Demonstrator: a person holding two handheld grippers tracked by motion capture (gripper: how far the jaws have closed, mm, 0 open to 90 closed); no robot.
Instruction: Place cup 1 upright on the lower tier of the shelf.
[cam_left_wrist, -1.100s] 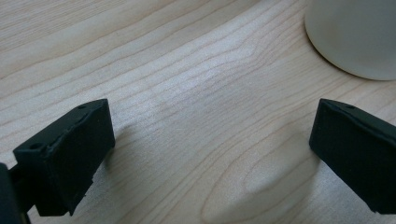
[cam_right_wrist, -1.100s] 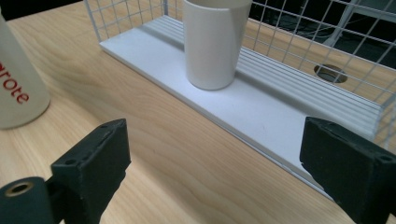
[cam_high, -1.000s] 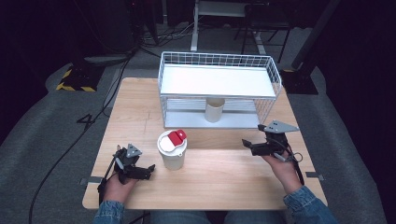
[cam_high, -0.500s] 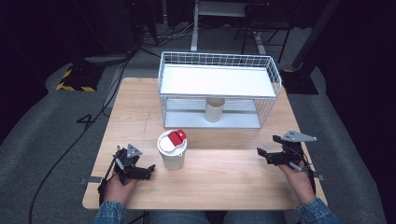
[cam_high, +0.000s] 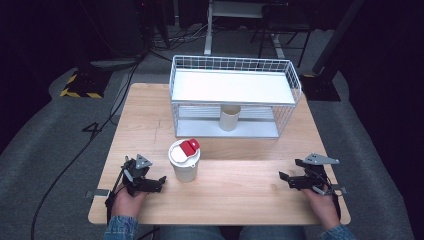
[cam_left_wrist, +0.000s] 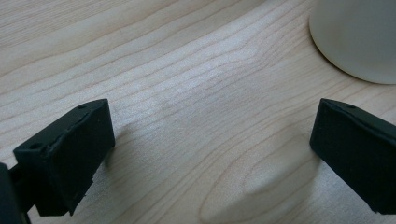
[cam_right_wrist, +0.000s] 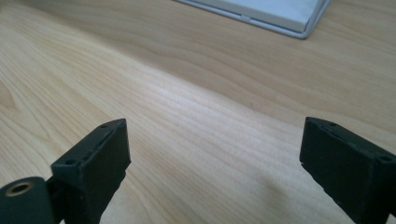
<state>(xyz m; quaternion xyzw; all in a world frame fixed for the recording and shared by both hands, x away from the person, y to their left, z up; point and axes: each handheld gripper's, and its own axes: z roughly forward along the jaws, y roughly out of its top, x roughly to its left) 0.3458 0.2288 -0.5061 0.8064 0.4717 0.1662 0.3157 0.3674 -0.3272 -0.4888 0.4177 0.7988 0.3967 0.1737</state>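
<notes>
The cup (cam_high: 184, 161) stands near the table's (cam_high: 240, 200) front edge, just beside the left gripper (cam_high: 159, 182). Both the left and the right gripper (cam_high: 283, 179) are wide open and hold nothing. The right one has come down toward the front right corner.

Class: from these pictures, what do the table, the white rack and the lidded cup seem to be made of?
Table: light wood, matt, visible grain.
Rack: thin white-coated wire mesh, probably metal.
Lidded cup: cream, matt, paper or plastic; its lid is white with a red tab.

High view: above person's side, faces forward and down, far, covers whole table (cam_high: 150, 125). 2 gripper views: very low and near, look along own jaws over wood. Left one shares cup (cam_left_wrist: 359, 37) with high view (cam_high: 185, 161); right one shares rack (cam_right_wrist: 261, 14) base.
</notes>
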